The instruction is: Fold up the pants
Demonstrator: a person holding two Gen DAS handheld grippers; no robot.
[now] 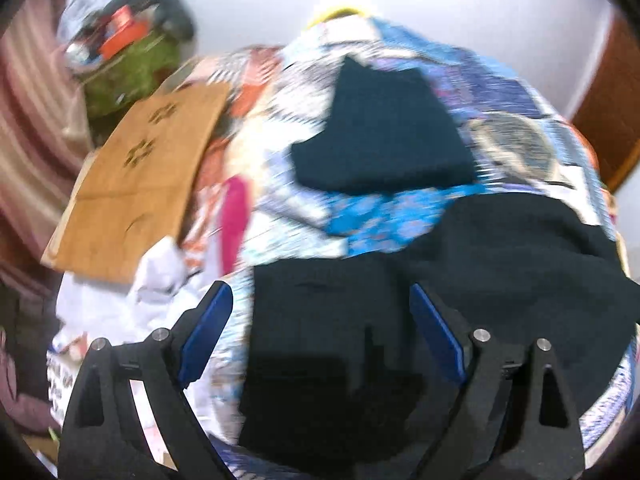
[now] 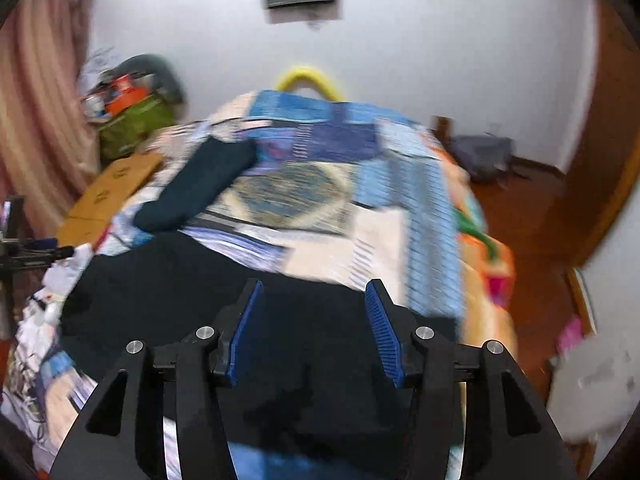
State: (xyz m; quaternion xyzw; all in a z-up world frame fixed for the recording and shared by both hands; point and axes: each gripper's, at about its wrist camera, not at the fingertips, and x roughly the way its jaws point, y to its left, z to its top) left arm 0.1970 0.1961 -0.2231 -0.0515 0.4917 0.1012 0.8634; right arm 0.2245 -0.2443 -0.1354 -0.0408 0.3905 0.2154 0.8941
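Note:
Black pants (image 1: 340, 340) lie spread on a patchwork bed cover (image 1: 280, 200), reaching off to the right in the left wrist view. My left gripper (image 1: 320, 294) hangs above them, wide open, with nothing pinched between its blue pads. In the right wrist view the same black pants (image 2: 180, 288) fill the near part of the bed cover (image 2: 380, 248). My right gripper (image 2: 314, 286) is over their far edge, open, its pads clear of the cloth. Farther up the bed lies a folded dark garment (image 1: 384, 132) (image 2: 200, 184). Both views are motion-blurred.
A flat cardboard sheet (image 1: 140, 180) and a green bag (image 1: 132, 68) with clutter sit at the bed's far left. White cloth (image 1: 160, 280) lies near the left gripper. To the right is wooden floor (image 2: 540, 220) with a grey bag (image 2: 484, 156).

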